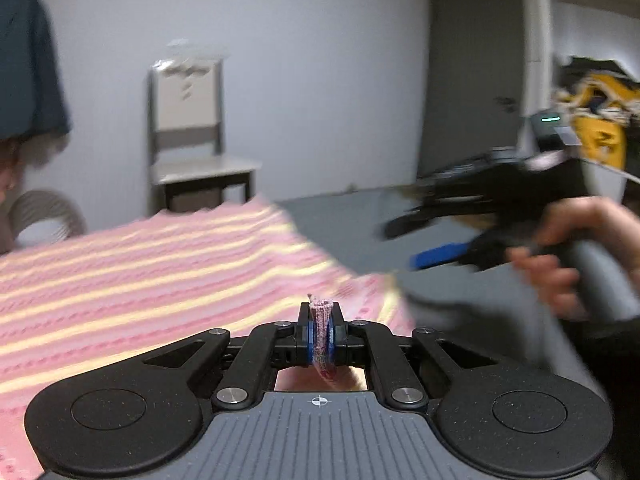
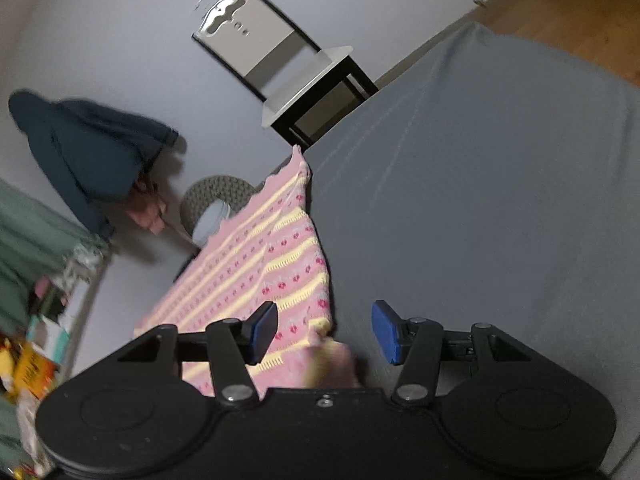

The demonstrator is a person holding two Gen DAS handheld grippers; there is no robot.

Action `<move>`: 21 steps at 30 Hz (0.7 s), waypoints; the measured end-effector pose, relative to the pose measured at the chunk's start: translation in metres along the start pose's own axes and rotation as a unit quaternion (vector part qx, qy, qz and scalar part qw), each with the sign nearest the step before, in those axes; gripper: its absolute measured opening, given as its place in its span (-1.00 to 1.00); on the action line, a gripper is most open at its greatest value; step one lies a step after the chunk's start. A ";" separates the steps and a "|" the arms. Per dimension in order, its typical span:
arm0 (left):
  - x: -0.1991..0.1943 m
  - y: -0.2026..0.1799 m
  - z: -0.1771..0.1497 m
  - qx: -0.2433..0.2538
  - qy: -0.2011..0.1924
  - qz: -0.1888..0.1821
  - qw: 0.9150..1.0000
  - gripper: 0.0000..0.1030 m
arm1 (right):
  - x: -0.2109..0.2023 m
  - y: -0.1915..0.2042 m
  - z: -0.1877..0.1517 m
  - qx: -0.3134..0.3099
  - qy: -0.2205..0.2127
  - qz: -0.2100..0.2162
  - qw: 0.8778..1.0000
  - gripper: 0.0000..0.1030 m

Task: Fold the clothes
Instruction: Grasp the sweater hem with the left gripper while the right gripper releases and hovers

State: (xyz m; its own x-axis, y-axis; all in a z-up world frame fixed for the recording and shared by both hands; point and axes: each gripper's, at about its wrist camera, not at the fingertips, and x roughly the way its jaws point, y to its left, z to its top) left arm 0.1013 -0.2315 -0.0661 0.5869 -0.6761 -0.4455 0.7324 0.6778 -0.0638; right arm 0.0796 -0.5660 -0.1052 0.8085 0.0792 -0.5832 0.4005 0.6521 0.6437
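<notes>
Left gripper (image 1: 321,334): closed tight; a bunched edge of the pink and yellow striped sweater (image 1: 160,272) is pinched between its blue pads.
Sweater: spread ahead and to the left of that gripper, over the grey bed sheet (image 2: 480,200).
Right gripper (image 2: 326,332): spread wide, nothing held; the sweater's near corner lies between and just below its fingers.
Hand (image 1: 576,256): wrapped around the right gripper's handle.
Writing: none can be read.
Chair (image 1: 192,132): stands beyond the sweater, against the wall.

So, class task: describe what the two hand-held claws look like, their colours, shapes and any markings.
Left claw: black linkage arms with silver rivets, two round black discs, a ribbed grey plate bearing a small white crosshair mark, and blue pads. Right claw: the same black build with blue pads; the left view shows its grey handle and a green light. No cables are visible.
</notes>
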 end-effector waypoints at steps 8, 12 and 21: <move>-0.008 -0.009 -0.010 0.010 0.017 -0.025 0.999 -0.88 | 0.014 0.060 0.010 -0.182 0.038 0.054 0.981 -0.06; -0.010 -0.017 -0.017 0.009 0.022 -0.025 0.999 -0.88 | 0.043 0.091 0.000 -0.332 0.092 0.030 0.938 -0.29; -0.011 -0.013 -0.018 0.012 0.018 -0.013 1.000 -0.88 | 0.072 0.073 -0.009 -0.312 0.157 0.048 0.936 -0.90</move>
State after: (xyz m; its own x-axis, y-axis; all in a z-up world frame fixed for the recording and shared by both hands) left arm 0.0786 -0.2278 -0.0766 0.5550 -0.6826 -0.4754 0.7557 0.6526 -0.0547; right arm 0.1630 -0.5056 -0.1042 0.6221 0.3139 -0.7172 -0.0766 0.9361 0.3432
